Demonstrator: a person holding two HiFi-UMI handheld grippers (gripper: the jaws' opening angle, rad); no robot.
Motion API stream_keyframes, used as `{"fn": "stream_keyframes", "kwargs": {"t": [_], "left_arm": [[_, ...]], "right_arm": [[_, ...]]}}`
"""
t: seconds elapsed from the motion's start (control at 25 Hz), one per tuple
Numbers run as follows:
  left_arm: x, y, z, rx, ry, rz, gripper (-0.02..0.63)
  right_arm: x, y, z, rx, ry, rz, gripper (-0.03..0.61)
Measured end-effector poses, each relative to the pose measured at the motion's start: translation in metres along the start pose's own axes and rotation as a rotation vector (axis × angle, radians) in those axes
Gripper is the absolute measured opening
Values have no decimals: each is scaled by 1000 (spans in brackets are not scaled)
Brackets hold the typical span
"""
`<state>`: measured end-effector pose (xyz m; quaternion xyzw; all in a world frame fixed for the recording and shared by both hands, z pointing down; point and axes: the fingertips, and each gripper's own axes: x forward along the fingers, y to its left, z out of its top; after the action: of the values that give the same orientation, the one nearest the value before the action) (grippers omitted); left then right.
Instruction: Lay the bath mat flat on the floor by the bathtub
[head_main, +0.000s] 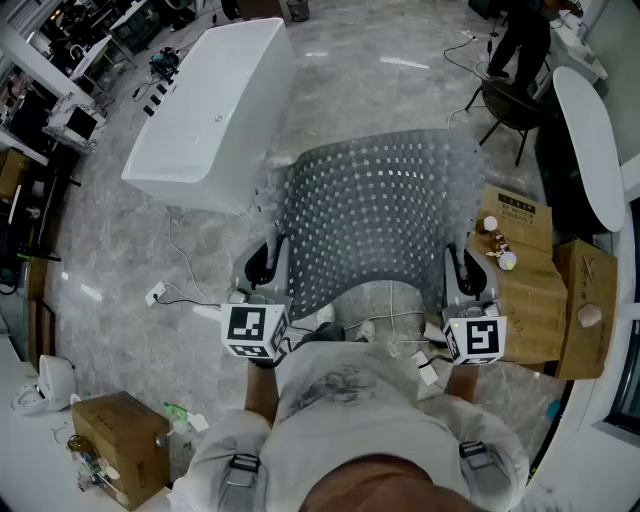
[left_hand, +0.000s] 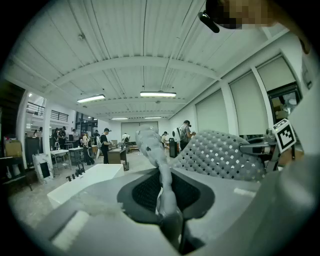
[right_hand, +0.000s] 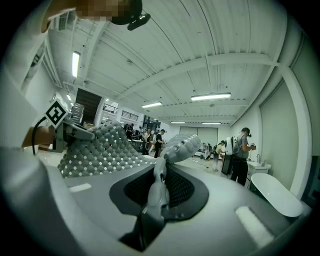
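A grey bath mat (head_main: 375, 205) full of small holes hangs spread in the air in front of me, above the marble floor. My left gripper (head_main: 262, 262) is shut on its near left corner and my right gripper (head_main: 462, 270) on its near right corner. In the left gripper view a crumpled edge of the mat (left_hand: 159, 170) is pinched between the jaws of the left gripper (left_hand: 162, 195). The right gripper view shows the right gripper (right_hand: 157, 192) shut the same way on a mat edge (right_hand: 161, 172). The white bathtub (head_main: 215, 110) stands at the far left, its near end close to the mat's left edge.
Cardboard boxes (head_main: 530, 300) with small items on top stand at the right, another box (head_main: 120, 445) at the lower left. A white round table (head_main: 590, 140) and a dark chair (head_main: 510, 105) are at the far right. Cables (head_main: 175, 290) trail on the floor. People stand in the background.
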<state>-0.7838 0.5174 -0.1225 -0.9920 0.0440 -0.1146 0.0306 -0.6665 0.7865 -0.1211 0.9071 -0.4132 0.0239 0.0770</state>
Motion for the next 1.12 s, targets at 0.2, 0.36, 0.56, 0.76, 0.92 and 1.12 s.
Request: {"fn": "stream_keyframes", "kwargs": {"t": [0.2, 0.36, 0.56, 0.76, 0.92, 1.12], "left_arm": [[-5, -26, -9, -5, 9, 12, 51], [-11, -31, -15, -27, 15, 19, 51], [-11, -29, -20, -43, 20, 17, 51], [11, -18, -21, -49, 19, 11, 51], [41, -2, -19, -52, 10, -5, 51], [89, 23, -13, -67, -2, -36, 51]], "right_arm": [[-10, 0, -3, -18, -17, 30, 55], [-12, 2, -5, -16, -7, 43, 55], [-5, 5, -4, -5, 0, 63, 57], [16, -3, -3, -16, 0, 63, 57], [48, -8, 2, -31, -2, 60, 57], [96, -18, 8, -38, 5, 47, 57]]}}
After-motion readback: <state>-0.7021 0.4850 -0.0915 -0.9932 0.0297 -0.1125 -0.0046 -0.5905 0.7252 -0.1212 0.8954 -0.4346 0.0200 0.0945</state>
